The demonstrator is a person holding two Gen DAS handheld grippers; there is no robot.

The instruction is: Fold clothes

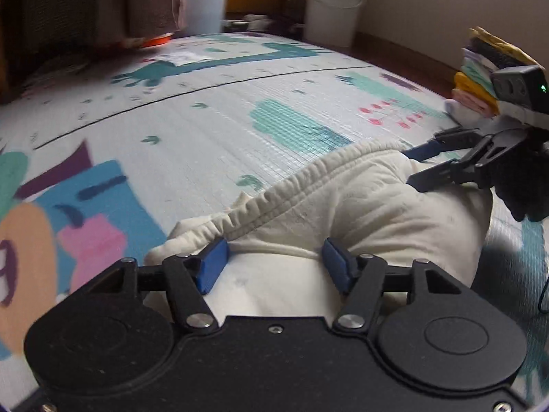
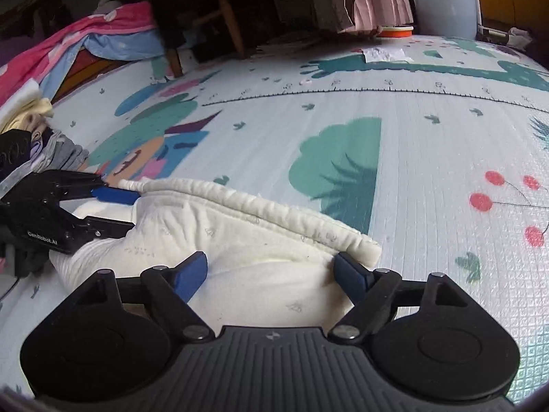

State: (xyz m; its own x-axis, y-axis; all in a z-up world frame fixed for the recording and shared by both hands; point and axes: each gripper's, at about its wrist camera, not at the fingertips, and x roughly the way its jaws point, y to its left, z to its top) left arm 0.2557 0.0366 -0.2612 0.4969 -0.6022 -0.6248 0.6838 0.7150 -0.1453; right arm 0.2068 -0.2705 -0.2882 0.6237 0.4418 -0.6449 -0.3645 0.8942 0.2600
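The cream trousers (image 2: 240, 240) lie bunched mid-mat (image 2: 429, 178), waistband (image 2: 274, 206) toward the far edge. Both tongs stand apart over the cloth: the left gripper (image 1: 274, 264) at one end, the right gripper (image 2: 271, 274) at the other, neither pinching yet. Closing now could catch only the top layer, so the fold would drag crooked.

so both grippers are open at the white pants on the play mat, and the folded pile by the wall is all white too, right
Not quite: the folded pile by the wall is multicoloured, with yellow, mint, lilac and pink layers, as the left wrist view shows. The rest holds: the left gripper and right gripper are both open at the white pants on the play mat.
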